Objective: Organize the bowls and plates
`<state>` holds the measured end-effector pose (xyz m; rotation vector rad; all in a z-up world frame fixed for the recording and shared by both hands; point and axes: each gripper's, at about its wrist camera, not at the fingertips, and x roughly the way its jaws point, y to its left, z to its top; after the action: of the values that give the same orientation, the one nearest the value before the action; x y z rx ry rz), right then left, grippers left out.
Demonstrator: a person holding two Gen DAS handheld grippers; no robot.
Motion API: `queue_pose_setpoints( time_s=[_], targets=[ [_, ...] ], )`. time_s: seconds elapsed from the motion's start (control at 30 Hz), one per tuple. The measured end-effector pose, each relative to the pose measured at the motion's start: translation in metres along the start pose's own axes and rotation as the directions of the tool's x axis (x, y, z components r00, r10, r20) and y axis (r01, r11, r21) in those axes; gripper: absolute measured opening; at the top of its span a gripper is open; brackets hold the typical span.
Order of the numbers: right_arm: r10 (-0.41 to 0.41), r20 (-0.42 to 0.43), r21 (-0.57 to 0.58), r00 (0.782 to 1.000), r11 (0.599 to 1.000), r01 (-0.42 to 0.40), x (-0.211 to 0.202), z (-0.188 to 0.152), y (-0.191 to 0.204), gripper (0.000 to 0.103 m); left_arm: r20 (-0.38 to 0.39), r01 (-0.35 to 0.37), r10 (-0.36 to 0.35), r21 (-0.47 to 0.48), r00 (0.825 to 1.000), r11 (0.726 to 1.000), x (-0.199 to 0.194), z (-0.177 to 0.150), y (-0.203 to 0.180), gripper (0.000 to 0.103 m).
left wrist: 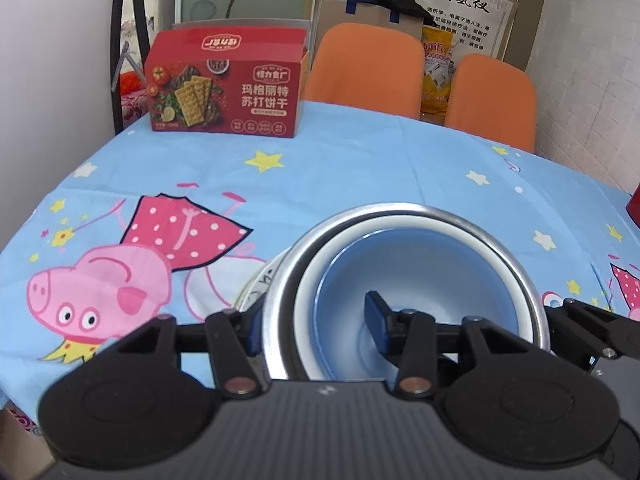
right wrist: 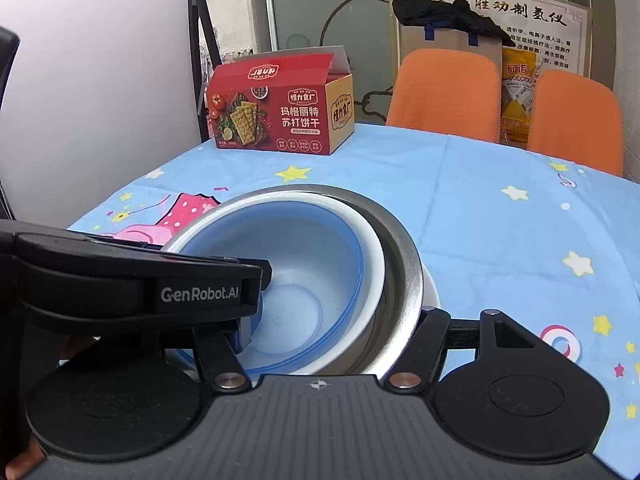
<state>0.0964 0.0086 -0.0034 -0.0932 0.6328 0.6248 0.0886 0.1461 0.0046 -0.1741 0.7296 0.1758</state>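
A stack of bowls sits on a white plate on the table: a blue bowl inside a white bowl inside a steel bowl. My left gripper is shut on the left wall of the stack, one finger inside the blue bowl, one outside the steel bowl. In the right wrist view the same blue bowl, white bowl, steel bowl and plate show. My right gripper straddles the stack's right wall, its fingertips hidden; the left gripper's body crosses that view.
A red cracker box stands at the table's far left, also in the right wrist view. Two orange chairs stand behind the far edge. The tablecloth is blue with a pink pig print. A red object peeks in at the right.
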Motion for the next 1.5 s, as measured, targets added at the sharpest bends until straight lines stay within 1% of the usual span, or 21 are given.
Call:
queue_pose_setpoints(
  time_s=[0.13, 0.2, 0.27, 0.3, 0.37, 0.43, 0.5, 0.57, 0.63, 0.7, 0.87, 1.03, 1.2, 1.27, 1.37, 1.5],
  targets=[
    [0.007, -0.013, 0.001, 1.0, 1.0, -0.007, 0.006, -0.002, 0.002, 0.103, -0.004, -0.005, 0.005, -0.007, 1.0, 1.0, 0.004, -0.002, 0.004, 0.045],
    [0.009, -0.006, 0.003, 1.0, 1.0, -0.009, 0.007, -0.002, 0.001, 0.103, 0.01, -0.011, 0.011, 0.019, 1.0, 1.0, 0.005, -0.002, 0.002, 0.046],
    [0.006, 0.008, 0.005, 1.0, 1.0, -0.006, 0.005, -0.002, -0.001, 0.103, 0.042, -0.03, 0.028, 0.05, 0.999, 0.998, 0.004, -0.002, -0.002, 0.054],
    [-0.002, 0.019, 0.017, 1.0, 1.0, 0.001, 0.002, -0.001, -0.004, 0.103, 0.06, -0.034, 0.031, 0.051, 0.998, 0.998, 0.002, 0.0, -0.001, 0.063],
    [-0.026, 0.068, 0.03, 0.997, 0.999, 0.024, -0.009, 0.0, -0.006, 0.103, 0.109, -0.022, 0.02, 0.015, 0.994, 1.0, -0.008, 0.005, 0.004, 0.065],
    [-0.047, 0.133, 0.04, 0.99, 0.998, 0.042, -0.022, 0.003, -0.009, 0.103, 0.158, 0.01, -0.005, -0.027, 0.987, 1.0, -0.02, 0.013, 0.01, 0.069],
    [-0.064, 0.188, 0.062, 0.98, 0.997, 0.053, -0.034, 0.007, -0.015, 0.103, 0.196, 0.029, -0.019, -0.05, 0.98, 0.998, -0.031, 0.021, 0.012, 0.07],
    [-0.078, 0.213, 0.079, 0.974, 0.995, 0.062, -0.043, 0.01, -0.022, 0.103, 0.217, 0.024, -0.014, -0.041, 0.976, 0.999, -0.039, 0.027, 0.008, 0.071],
    [-0.091, 0.226, 0.094, 0.97, 0.993, 0.071, -0.049, 0.01, -0.029, 0.103, 0.23, 0.022, -0.015, -0.026, 0.973, 0.999, -0.045, 0.031, 0.0, 0.072],
    [-0.113, 0.236, 0.118, 0.965, 0.989, 0.088, -0.054, 0.008, -0.039, 0.103, 0.231, 0.033, -0.031, -0.005, 0.973, 0.999, -0.049, 0.033, -0.009, 0.072],
    [-0.19, 0.227, 0.198, 0.955, 0.969, 0.145, -0.064, -0.003, -0.069, 0.103, 0.227, 0.065, -0.068, 0.019, 0.972, 0.998, -0.055, 0.029, -0.033, 0.073],
    [-0.237, 0.206, 0.232, 0.949, 0.954, 0.188, -0.078, -0.021, -0.086, 0.103, 0.177, 0.108, -0.114, 0.04, 0.978, 0.993, -0.057, 0.013, -0.059, 0.073],
    [-0.296, 0.173, 0.233, 0.94, 0.939, 0.253, -0.094, -0.038, -0.094, 0.103, 0.146, 0.127, -0.141, 0.104, 0.979, 0.986, -0.067, -0.012, -0.086, 0.073],
    [-0.315, 0.169, 0.241, 0.934, 0.932, 0.271, -0.104, -0.046, -0.097, 0.103, 0.147, 0.13, -0.15, 0.138, 0.978, 0.982, -0.074, -0.025, -0.095, 0.073],
    [-0.343, 0.157, 0.231, 0.926, 0.924, 0.303, -0.117, -0.059, -0.095, 0.103, 0.17, 0.125, -0.153, 0.162, 0.974, 0.979, -0.088, -0.044, -0.101, 0.073],
    [-0.352, 0.155, 0.256, 0.923, 0.917, 0.306, -0.135, -0.078, -0.091, 0.103, 0.171, 0.119, -0.15, 0.183, 0.974, 0.976, -0.105, -0.068, -0.104, 0.073]
  ],
)
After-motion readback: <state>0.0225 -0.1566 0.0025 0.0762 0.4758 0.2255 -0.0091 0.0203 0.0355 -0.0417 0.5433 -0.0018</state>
